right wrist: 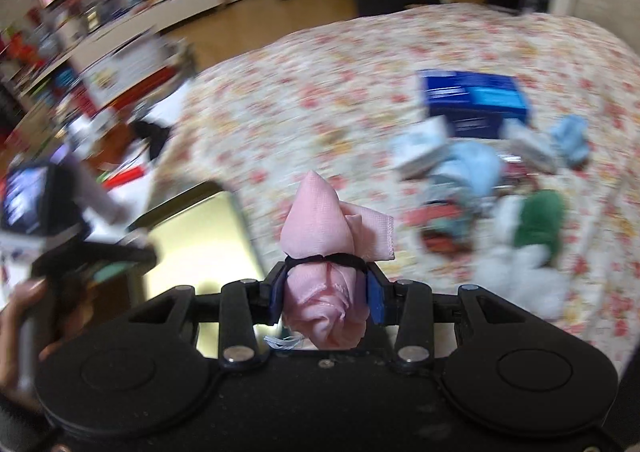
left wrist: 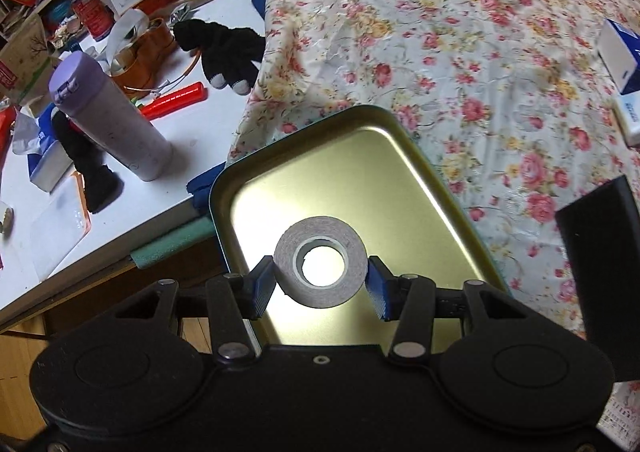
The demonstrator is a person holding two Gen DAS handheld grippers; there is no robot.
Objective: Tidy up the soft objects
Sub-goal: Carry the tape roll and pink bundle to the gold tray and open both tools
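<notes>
My left gripper (left wrist: 320, 281) is shut on a grey roll of tape (left wrist: 320, 252), held over an empty metal tin (left wrist: 362, 156) that lies on the floral bedspread (left wrist: 460, 32). In the right wrist view my right gripper (right wrist: 326, 290) is shut on a pink cloth bundle (right wrist: 324, 228) tied with a black band. The same tin (right wrist: 200, 228) shows to its lower left. Beyond the bundle, blurred by motion, lie light blue cloths (right wrist: 468, 168) and a green cloth (right wrist: 540, 224) on the bed.
A white table (left wrist: 132, 208) left of the bed carries a lilac bottle (left wrist: 108, 112), black gloves (left wrist: 224, 48), a red tool (left wrist: 176, 100) and clutter. Blue and white boxes (left wrist: 620, 56) and a blue box (right wrist: 476, 100) rest on the bed. A hand (right wrist: 24, 316) holds the other gripper at the left.
</notes>
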